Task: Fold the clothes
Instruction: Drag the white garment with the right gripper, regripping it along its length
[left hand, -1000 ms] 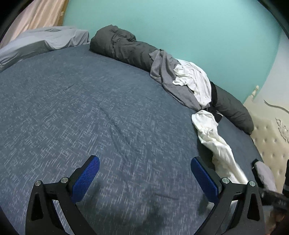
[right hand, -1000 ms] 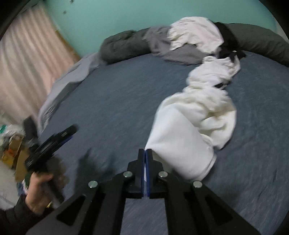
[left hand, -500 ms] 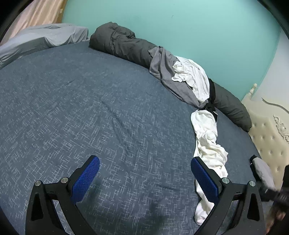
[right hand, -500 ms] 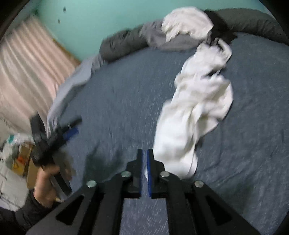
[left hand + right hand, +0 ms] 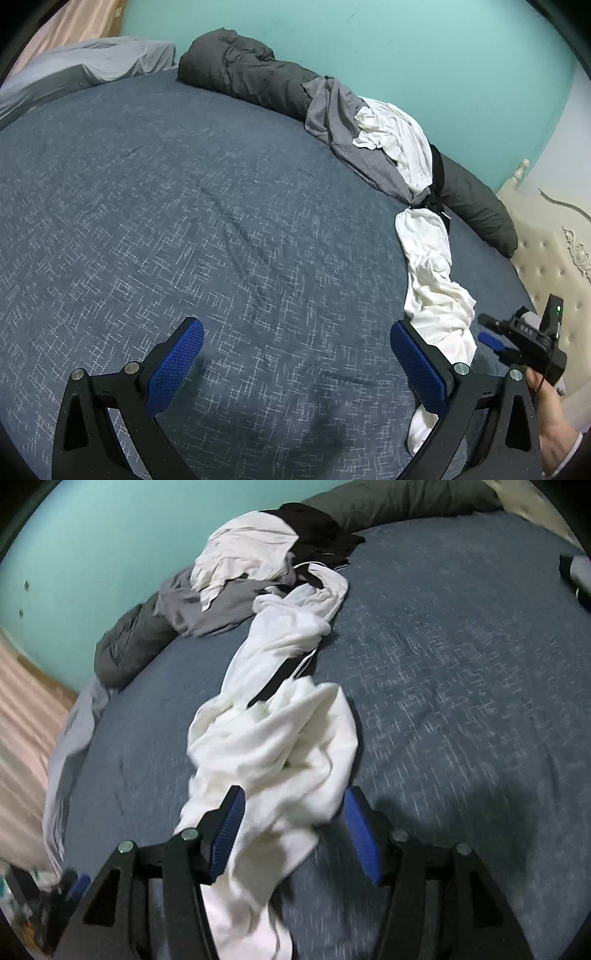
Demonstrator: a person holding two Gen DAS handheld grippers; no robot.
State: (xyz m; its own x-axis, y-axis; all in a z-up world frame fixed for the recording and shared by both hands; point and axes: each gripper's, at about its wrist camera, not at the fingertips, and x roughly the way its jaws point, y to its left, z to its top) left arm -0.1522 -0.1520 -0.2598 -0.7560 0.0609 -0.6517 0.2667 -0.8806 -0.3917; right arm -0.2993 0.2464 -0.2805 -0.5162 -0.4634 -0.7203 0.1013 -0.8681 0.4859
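White garment (image 5: 280, 738) lies crumpled in a long strip down the middle of the right wrist frame, on a bed (image 5: 461, 686) with a dark blue flecked sheet. The right tool (image 5: 295, 834) has just been spreading its jaws, cloth loose between them. The left tool (image 5: 295, 362) hangs spread over bare sheet. A clothes pile (image 5: 373, 136) and grey duvet (image 5: 240, 66) line the teal wall (image 5: 424, 48) at upper right.

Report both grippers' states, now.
Left gripper: open, nothing between its jaws.
Right gripper: open, jaws just been opening; white garment lies loose between them.
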